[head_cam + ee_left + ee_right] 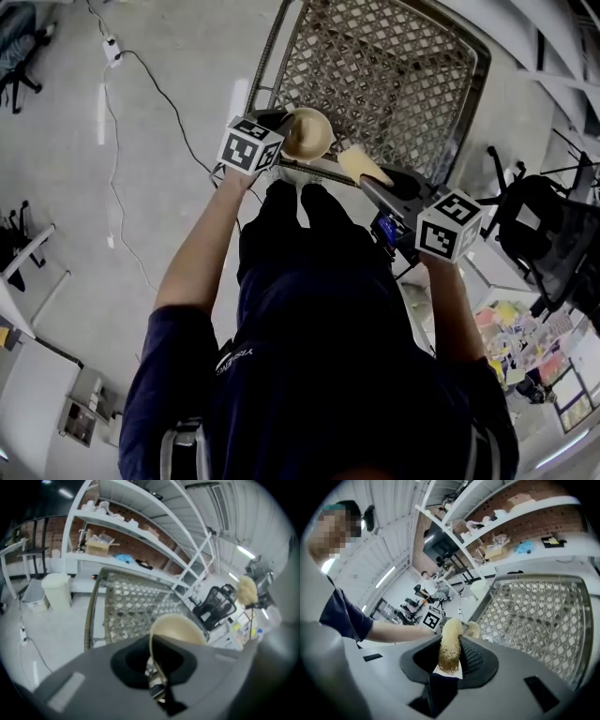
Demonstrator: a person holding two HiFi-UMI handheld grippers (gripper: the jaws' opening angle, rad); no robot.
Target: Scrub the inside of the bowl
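A beige bowl (307, 134) hangs in the air over the near edge of a metal mesh table (441, 56). My left gripper (281, 125) is shut on the bowl's rim, and the bowl's hollow side faces right. In the left gripper view the bowl (180, 626) stands on edge, its rim pinched between the jaws of the left gripper (157, 670). My right gripper (377, 185) is shut on a yellow sponge (364, 166), a short way right of the bowl and apart from it. In the right gripper view the sponge (451, 649) sticks out toward the bowl (473, 629).
The mesh table (126, 606) has a metal frame round it. White shelving (140, 531) with boxes stands behind it. A black office chair (539, 230) is at the right, a white bin (57, 590) at the left. Cables (117, 187) run over the grey floor.
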